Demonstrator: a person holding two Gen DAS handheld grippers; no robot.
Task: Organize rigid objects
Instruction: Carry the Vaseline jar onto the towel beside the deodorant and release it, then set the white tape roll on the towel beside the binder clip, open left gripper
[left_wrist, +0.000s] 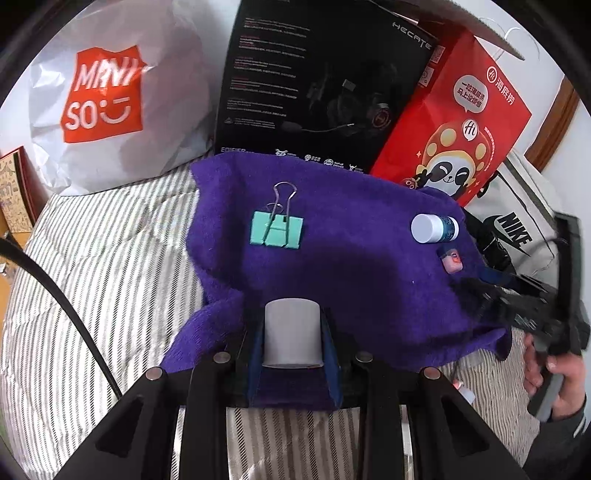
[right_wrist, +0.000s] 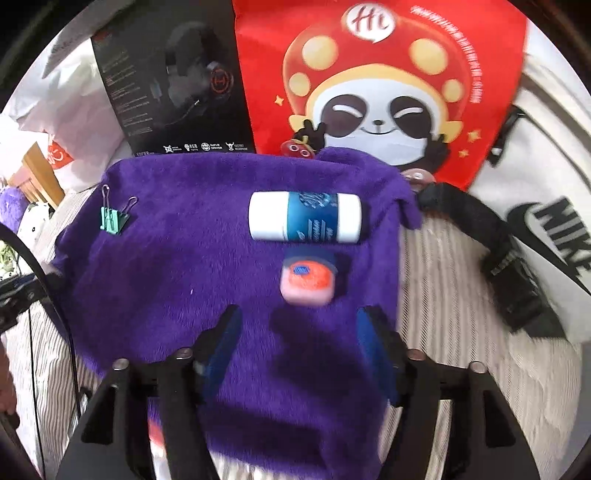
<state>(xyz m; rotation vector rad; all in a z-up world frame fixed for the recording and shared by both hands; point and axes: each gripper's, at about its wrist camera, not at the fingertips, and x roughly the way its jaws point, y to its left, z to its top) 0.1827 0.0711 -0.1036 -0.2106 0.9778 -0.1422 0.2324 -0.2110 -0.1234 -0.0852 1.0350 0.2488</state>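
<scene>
A purple towel (left_wrist: 351, 266) (right_wrist: 207, 258) is spread on a striped bed. On it lie a green binder clip (left_wrist: 277, 230) (right_wrist: 112, 219), a white bottle with a blue label (left_wrist: 434, 228) (right_wrist: 304, 218) on its side, and a small pink jar with an orange lid (left_wrist: 451, 260) (right_wrist: 308, 280). My left gripper (left_wrist: 291, 321) is shut on a pale grey cylinder (left_wrist: 291, 332) over the towel's near edge. My right gripper (right_wrist: 301, 314) stands open, and the pink jar lies just beyond its blue-padded fingertips, free of the pads.
Behind the towel stand a white Miniso bag (left_wrist: 110, 99), a black headset box (left_wrist: 317, 85) (right_wrist: 173, 81) and a red panda bag (left_wrist: 454, 122) (right_wrist: 380, 85). A white Nike bag (right_wrist: 546, 229) with a black strap (right_wrist: 491, 243) lies to the right. A person's hand (left_wrist: 557, 373) grips the right tool.
</scene>
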